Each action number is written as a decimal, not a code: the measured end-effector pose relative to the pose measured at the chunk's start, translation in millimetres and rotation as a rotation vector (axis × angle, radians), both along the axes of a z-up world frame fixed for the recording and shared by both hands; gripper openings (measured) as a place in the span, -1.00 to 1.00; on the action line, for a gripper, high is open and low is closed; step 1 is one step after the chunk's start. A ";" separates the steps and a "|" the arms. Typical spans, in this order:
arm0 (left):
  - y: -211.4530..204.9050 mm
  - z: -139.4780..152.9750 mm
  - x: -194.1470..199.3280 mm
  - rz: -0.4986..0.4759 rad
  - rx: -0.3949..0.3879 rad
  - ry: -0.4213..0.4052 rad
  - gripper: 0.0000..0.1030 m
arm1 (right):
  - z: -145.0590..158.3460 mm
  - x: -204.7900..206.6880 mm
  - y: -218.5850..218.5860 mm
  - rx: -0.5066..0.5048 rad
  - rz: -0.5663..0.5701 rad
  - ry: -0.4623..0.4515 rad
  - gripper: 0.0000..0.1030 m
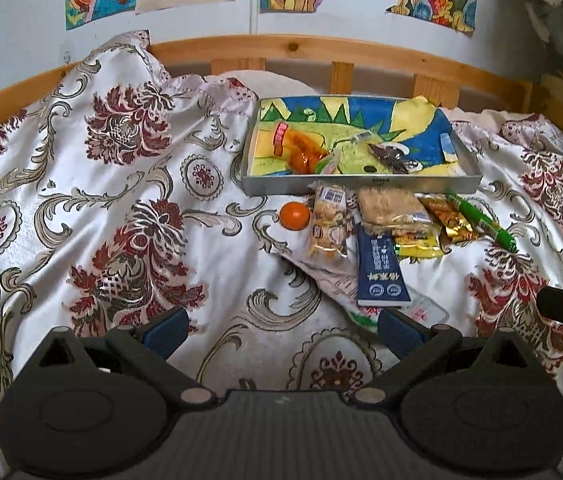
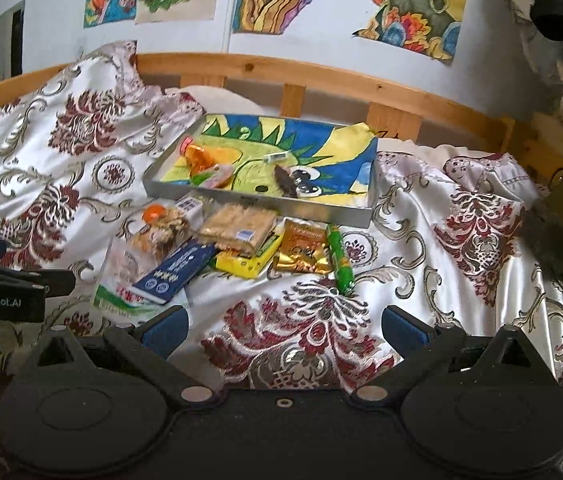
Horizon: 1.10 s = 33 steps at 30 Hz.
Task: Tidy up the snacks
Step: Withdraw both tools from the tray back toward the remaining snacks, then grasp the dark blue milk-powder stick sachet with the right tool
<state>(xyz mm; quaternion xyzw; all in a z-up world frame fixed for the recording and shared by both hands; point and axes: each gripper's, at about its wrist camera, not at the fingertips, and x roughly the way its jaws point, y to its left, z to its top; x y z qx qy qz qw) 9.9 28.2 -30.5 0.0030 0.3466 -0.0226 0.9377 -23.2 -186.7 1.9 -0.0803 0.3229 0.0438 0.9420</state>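
Both grippers, left and right, are hovering with jaws spread, gripping nothing. Snacks are lying piled on the bed beside the tray. Overlapping slick packets are risking a slipped or double pick on soft bedding.

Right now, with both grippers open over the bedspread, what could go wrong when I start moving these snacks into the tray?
The orange ball sits loose on soft, wrinkled fabric and may roll off if nudged. The snacks overlap: the blue packet leans on the yellow pack, so lifting one could drag its neighbours. The tray rests on uneven bedding and might tip when pressed.
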 end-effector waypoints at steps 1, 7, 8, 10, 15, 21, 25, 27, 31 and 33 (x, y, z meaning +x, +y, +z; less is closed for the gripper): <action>0.3 -0.5 -0.3 0.000 0.004 0.001 0.99 | -1.3 -0.4 1.8 -0.009 0.002 0.002 0.99; -1.7 -4.5 -1.0 -0.007 0.022 0.016 0.99 | -6.6 1.8 3.7 -0.008 0.005 0.036 0.99; -1.6 -5.2 -0.5 -0.005 0.023 0.021 0.99 | -7.1 2.5 3.7 -0.006 0.005 0.040 0.99; -0.9 -6.5 1.3 -0.002 0.018 0.031 0.99 | -8.5 4.1 4.0 -0.002 0.003 0.046 0.99; 1.1 -8.4 6.1 -0.002 0.016 0.043 0.99 | -11.4 8.6 5.1 0.007 0.007 0.055 0.99; 2.2 -10.9 17.7 -0.005 0.025 0.059 0.99 | -12.9 19.1 7.0 0.014 0.003 0.046 0.99; 5.5 -14.1 28.5 0.002 0.012 0.083 0.99 | -12.6 29.6 7.5 0.026 0.003 0.036 0.99; 8.7 -14.9 34.1 0.007 -0.005 0.095 0.99 | -12.9 35.2 8.6 0.034 0.014 0.034 0.99; 14.4 -16.5 47.2 0.011 -0.038 0.110 0.99 | -14.8 47.7 10.2 0.069 0.044 0.034 0.99; 16.9 -18.1 55.1 0.012 -0.048 0.122 0.99 | -17.2 55.0 12.3 0.082 0.065 0.039 0.99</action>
